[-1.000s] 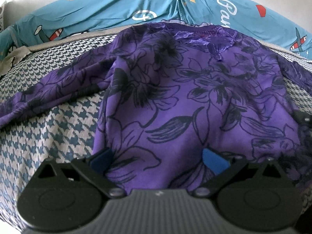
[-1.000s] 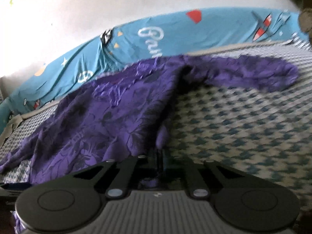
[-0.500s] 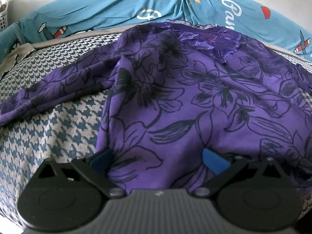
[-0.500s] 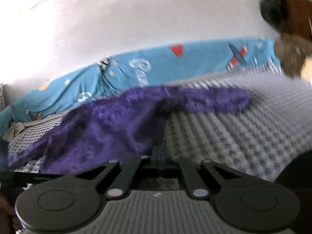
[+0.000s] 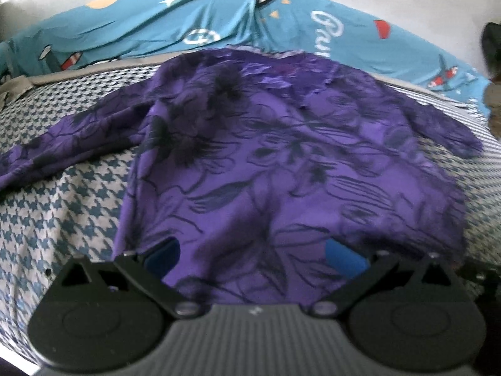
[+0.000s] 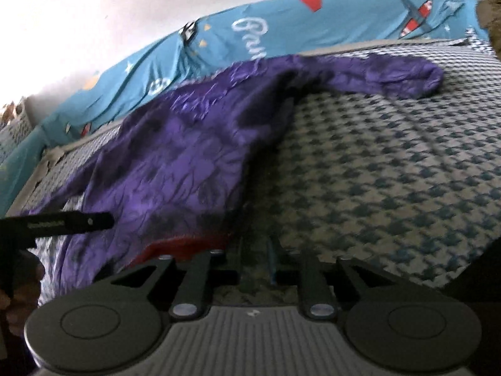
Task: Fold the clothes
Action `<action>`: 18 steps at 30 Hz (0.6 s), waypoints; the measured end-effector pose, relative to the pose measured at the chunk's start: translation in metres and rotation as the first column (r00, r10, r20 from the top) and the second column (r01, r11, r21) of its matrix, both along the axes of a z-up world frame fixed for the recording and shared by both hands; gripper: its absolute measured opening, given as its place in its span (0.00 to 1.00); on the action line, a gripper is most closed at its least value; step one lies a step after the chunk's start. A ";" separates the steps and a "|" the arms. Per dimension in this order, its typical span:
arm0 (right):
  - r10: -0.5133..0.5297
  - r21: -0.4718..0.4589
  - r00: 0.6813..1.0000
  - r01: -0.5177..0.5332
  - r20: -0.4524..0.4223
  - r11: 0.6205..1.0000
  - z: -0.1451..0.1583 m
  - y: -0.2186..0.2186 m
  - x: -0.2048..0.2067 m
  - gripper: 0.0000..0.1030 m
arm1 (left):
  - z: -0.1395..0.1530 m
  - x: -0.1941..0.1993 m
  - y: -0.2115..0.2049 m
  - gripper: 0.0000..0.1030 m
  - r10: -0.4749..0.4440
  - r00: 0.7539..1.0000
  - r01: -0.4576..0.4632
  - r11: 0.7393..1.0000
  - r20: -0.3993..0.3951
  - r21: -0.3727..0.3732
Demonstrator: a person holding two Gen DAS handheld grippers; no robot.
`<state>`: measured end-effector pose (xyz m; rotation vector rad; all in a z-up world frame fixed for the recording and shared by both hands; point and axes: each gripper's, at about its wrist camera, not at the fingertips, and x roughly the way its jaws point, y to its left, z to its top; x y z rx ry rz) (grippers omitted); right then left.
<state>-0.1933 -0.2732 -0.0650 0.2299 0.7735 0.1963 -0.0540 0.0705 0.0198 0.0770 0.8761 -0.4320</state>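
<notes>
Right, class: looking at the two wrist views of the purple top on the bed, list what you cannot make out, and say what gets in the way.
- Left wrist view: the near hem of the purple top is hidden behind the left gripper body.
- Left wrist view: its left sleeve end is cut off by the frame edge.
- Right wrist view: motion blur hides the print; the right gripper, jaws opening, looks empty.
- Right wrist view: the brown object is cropped and unidentifiable.

A home bedroom: a bed under a blue-and-white houndstooth cover (image 5: 62, 206), a teal cartoon-airplane-print bedsheet (image 5: 219, 22) bunched along a plain white wall (image 6: 156, 6).
</notes>
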 end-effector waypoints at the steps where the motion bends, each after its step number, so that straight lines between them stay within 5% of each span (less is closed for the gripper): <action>1: -0.002 -0.004 1.000 0.002 0.004 1.000 -0.001 0.002 0.002 0.17 | 0.001 -0.004 0.000 1.00 -0.013 1.000 0.013 1.000 0.003 -0.006; 7: -0.026 -0.002 0.999 0.026 0.035 1.000 -0.009 0.009 0.020 0.17 | 0.004 -0.012 -0.003 1.00 -0.050 0.999 0.050 0.999 0.009 -0.012; 18: 0.032 0.079 0.989 -0.044 0.146 0.996 0.007 0.041 0.059 0.18 | 0.002 -0.001 0.015 1.00 0.063 0.998 -0.063 0.998 -0.004 -0.019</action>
